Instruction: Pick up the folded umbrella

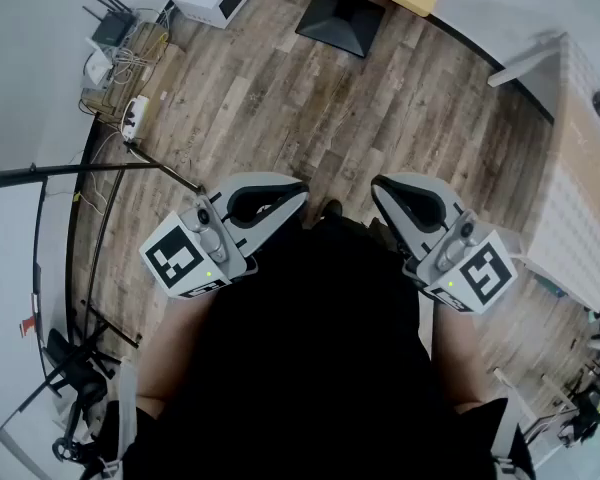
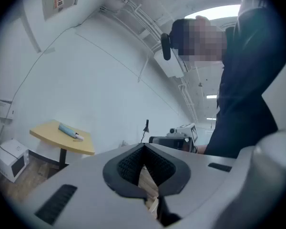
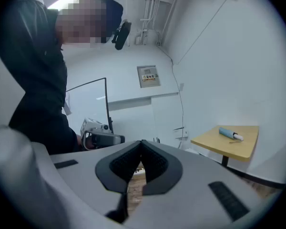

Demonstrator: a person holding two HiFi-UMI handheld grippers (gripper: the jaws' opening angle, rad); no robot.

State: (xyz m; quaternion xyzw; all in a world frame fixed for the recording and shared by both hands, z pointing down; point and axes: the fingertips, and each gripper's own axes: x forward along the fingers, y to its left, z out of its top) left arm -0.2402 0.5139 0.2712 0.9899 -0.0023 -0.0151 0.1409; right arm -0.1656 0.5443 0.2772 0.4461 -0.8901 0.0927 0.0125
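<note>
Held close against the person's dark torso (image 1: 310, 348), the left gripper (image 2: 144, 148) has its jaws pressed together at the tips with nothing between them. The right gripper (image 3: 141, 143) is likewise closed and empty. Both are well short of the yellow table (image 2: 83, 146), with wooden floor (image 1: 310, 98) between. The folded umbrella (image 2: 69, 131), light blue with a white end, lies flat on that table's top. A white boxy appliance (image 2: 9, 159) sits on the floor beside the table, by the white wall (image 2: 109, 80) behind it.
</note>
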